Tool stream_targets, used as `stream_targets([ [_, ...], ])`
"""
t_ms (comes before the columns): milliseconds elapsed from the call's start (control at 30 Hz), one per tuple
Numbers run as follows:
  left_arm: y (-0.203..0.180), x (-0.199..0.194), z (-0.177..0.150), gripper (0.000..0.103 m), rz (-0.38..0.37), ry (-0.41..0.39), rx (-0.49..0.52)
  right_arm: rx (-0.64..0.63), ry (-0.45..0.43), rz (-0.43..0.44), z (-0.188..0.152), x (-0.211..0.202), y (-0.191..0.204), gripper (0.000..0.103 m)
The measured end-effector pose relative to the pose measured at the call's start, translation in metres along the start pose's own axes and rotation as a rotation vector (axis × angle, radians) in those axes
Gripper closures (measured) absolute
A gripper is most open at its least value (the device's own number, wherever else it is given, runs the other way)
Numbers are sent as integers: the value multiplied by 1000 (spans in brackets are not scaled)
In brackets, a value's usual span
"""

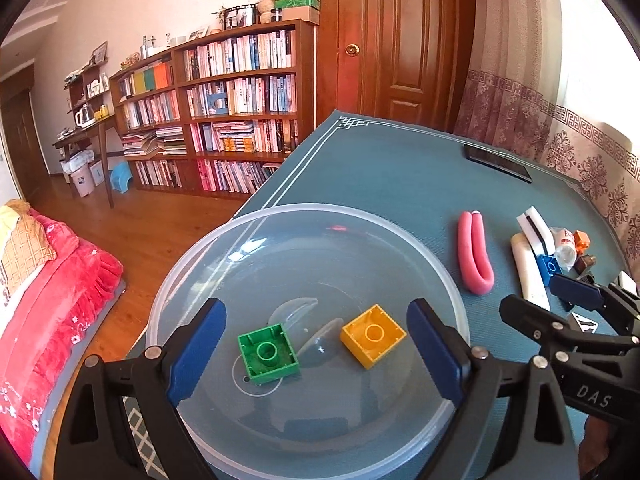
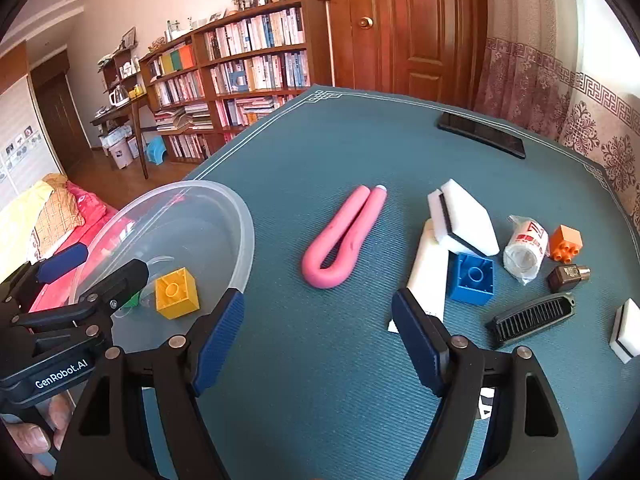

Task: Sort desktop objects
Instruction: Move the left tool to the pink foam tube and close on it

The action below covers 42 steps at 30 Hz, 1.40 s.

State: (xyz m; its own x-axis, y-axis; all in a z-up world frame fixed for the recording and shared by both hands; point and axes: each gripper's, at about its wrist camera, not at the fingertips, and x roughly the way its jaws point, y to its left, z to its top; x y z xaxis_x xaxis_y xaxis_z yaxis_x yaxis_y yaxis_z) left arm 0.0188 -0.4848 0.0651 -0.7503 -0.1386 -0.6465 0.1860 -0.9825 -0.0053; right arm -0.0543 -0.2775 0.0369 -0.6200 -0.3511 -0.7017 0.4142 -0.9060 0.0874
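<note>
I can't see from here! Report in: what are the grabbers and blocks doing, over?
Left gripper open above clear bowl, empty. Right gripper open, empty, over mat. Green block and yellow block in bowl; blue block waiting outside. Nothing blocking.

Two bricks (image 1: 320,344) in bowl (image 1: 200,248)

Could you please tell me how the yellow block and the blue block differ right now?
The yellow block lies inside the clear bowl, while the blue block lies on the teal mat. The yellow block sits clear of other items; the blue block sits against the white tube and the white sponge. Both show their hollow undersides.
</note>
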Motion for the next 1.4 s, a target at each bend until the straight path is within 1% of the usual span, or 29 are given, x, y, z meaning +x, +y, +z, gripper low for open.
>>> stream_targets([
  [333, -45, -8, 3, 9, -50, -18, 75, 106, -39, -49, -16, -27, -50, 24],
  [367, -50, -8, 3, 9, -57, -17, 82, 121, -42, -61, -19, -30, -57, 22],
  [433, -61, -9, 3, 9, -69, -17, 98, 148, -49, -88, -23, -36, -68, 14],
  [467, -66, -10, 2, 9, -75, -17, 106, 162, -53, -102, -25, -39, -74, 12],
  [667, -93, -11, 1, 9, -96, -22, 152, 237, -65, -159, -37, -54, -108, 12],
  [767, -101, -7, 5, 9, -116, -11, 153, 261, -65, -168, -42, -59, -119, 11],
  [833, -109, -3, 8, 9, -120, -8, 159, 264, -67, -165, -46, -62, -124, 9],
  [1133, -142, 23, 27, 9, -90, -2, 220, 280, -64, -167, -54, -70, -137, 8],
  [1267, -151, 39, 37, 9, -92, 20, 212, 291, -72, -178, -53, -73, -144, 8],
  [1400, -155, 60, 43, 9, -106, 60, 187, 308, -63, -199, -54, -73, -155, 8],
])
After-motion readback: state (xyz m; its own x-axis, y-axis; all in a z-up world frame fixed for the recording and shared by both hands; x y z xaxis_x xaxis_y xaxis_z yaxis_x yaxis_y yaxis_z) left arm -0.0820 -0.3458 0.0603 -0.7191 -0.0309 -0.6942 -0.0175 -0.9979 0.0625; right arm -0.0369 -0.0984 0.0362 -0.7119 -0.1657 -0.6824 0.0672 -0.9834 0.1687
